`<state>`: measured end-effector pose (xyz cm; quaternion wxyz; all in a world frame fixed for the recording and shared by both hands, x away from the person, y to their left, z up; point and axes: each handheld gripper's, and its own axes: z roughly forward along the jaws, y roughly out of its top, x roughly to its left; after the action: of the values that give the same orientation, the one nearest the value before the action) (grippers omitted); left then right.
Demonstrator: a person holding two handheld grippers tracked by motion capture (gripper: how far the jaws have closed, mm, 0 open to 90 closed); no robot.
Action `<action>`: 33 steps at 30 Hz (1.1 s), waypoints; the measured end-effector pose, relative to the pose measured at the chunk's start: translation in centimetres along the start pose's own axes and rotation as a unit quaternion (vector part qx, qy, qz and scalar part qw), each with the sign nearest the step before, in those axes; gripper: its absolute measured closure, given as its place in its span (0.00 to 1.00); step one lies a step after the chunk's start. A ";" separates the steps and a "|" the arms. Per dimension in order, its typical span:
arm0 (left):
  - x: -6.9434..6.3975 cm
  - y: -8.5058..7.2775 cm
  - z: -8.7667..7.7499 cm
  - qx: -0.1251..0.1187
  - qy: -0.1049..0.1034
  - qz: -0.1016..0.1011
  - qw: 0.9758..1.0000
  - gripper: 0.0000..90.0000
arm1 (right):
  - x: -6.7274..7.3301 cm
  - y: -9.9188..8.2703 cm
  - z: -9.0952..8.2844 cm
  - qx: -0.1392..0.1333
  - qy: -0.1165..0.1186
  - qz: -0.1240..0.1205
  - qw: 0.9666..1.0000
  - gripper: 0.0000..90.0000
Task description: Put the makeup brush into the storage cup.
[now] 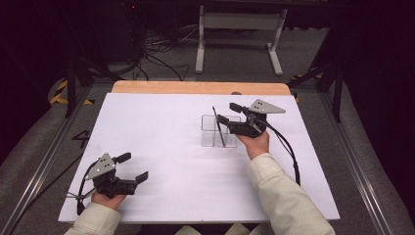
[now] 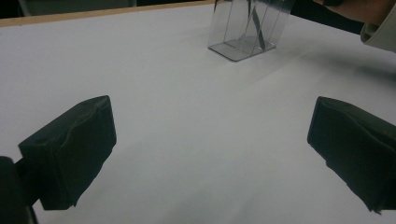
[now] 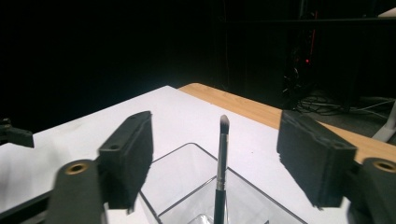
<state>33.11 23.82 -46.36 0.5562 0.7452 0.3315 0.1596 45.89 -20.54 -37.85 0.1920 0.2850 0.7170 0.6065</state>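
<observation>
Both pairs of jaws released: right gripper (image 3: pixel 215 163) straddling upright makeup brush (image 3: pixel 221 158) in clear organizer (image 3: pixel 187 186), untouched; left gripper (image 2: pixel 208 154) well short of it.

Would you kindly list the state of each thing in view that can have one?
Makeup brush: standing bristles up in the organizer, leaning, free of both pads.
Clear organizer: upright on the table, one brush inside.
Right gripper: open, jaws either side of the brush.
Left gripper: open, holding nothing, over bare table.
</observation>
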 end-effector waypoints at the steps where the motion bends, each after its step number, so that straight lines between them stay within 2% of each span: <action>1: 0.0 0.0 0.0 0.001 0.000 0.000 1.000 0.02 | 0.3 0.5 -0.6 0.003 -0.004 -0.013 1.000 0.24; 3: 0.0 0.0 0.0 0.000 0.000 0.001 1.000 0.02 | 0.5 0.8 -1.0 0.001 -0.002 -0.018 1.000 0.21; 5: 0.0 0.0 0.0 0.002 -0.001 0.004 1.000 0.02 | 0.7 1.3 -1.6 -0.003 0.005 -0.020 1.000 0.13; 6: 0.0 0.0 0.0 0.003 0.000 0.003 1.000 0.02 | 0.7 1.3 -1.6 -0.003 0.005 -0.020 1.000 0.13; 7: -0.1 0.0 0.0 0.003 -0.001 0.003 1.000 0.02 | 1.0 1.8 -2.4 -0.007 0.003 -0.029 1.000 0.08; 10: 0.0 0.0 0.0 0.003 0.000 0.002 1.000 0.02 | 1.4 2.4 -3.5 0.001 0.005 -0.036 0.999 0.04; 17: 0.0 0.0 0.0 0.002 0.000 0.001 1.000 0.02 | 2.1 3.0 -5.6 0.023 0.005 -0.049 0.999 0.02; 22: 0.0 0.0 0.0 0.001 0.000 -0.001 1.000 0.02 | 2.1 2.9 -6.8 0.012 -0.001 -0.054 0.998 0.02; 26: 0.0 0.0 0.0 0.002 -0.001 0.000 1.000 0.02 | 1.9 2.7 -8.1 0.017 -0.008 -0.052 0.998 0.02; 33: 0.0 0.0 0.0 0.002 -0.003 0.000 1.000 0.02 | 1.8 2.5 -9.3 0.020 -0.012 -0.052 0.998 0.02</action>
<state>33.12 23.80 -46.34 0.5555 0.7468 0.3304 0.1569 39.18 -26.18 -33.54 0.2267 0.2582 0.7404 0.5777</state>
